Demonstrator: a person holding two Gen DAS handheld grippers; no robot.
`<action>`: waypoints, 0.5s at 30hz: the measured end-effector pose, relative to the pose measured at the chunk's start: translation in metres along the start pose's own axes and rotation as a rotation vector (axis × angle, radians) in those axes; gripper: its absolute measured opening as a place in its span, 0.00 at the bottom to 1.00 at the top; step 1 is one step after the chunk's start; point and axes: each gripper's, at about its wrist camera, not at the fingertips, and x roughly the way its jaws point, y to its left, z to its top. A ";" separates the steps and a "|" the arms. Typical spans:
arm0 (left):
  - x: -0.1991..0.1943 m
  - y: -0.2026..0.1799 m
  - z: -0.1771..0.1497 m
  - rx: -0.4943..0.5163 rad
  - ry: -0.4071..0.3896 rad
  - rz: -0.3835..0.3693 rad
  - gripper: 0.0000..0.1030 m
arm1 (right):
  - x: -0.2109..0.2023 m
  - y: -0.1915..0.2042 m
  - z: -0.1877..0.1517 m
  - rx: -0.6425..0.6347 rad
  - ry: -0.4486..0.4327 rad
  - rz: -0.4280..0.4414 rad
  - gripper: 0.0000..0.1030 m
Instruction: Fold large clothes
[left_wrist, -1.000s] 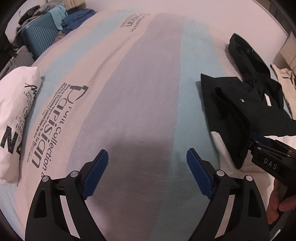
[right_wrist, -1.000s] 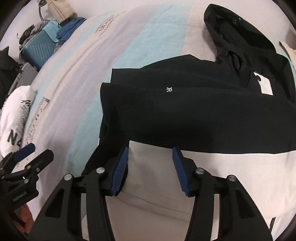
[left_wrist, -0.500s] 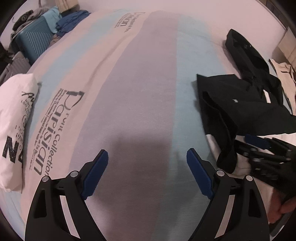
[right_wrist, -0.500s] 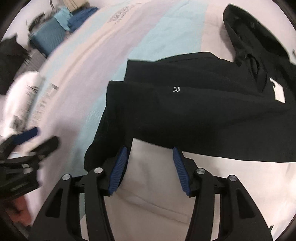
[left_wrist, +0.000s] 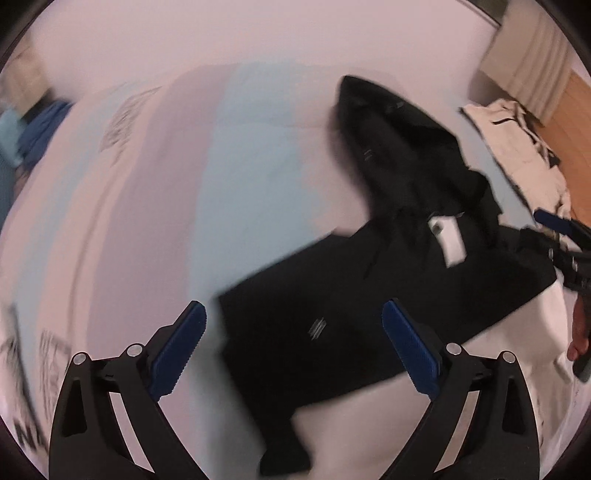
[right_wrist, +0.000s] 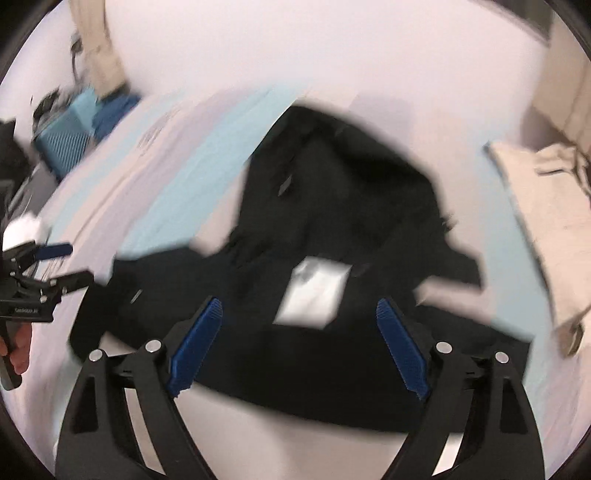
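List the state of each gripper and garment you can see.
Left gripper: open, jaws just opened wider, nothing between the pads.
Right gripper: open, jaws just opened, nothing gripped.
Black garment: partly folded on the bed, white tag showing, not held.
Cream garment: crumpled at the bed's edge, untouched.
Bedspread: spread flat.

My right gripper (right_wrist: 297, 345) over the black jacket (right_wrist: 343, 229), jaws just opened wide with nothing pinched between them, white label (right_wrist: 312, 293) just ahead, striped bedspread (right_wrist: 155, 177) beneath, my left gripper (right_wrist: 44, 273) at left edge, all blurred.
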 end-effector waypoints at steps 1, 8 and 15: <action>0.006 -0.006 0.009 0.018 0.004 0.006 0.92 | 0.005 -0.016 0.008 0.006 0.009 -0.033 0.80; 0.054 -0.043 0.073 0.080 0.006 -0.002 0.92 | 0.038 -0.086 0.023 -0.017 0.053 -0.060 0.87; 0.099 -0.065 0.115 0.129 0.016 -0.060 0.92 | 0.077 -0.126 0.047 -0.031 0.057 -0.060 0.88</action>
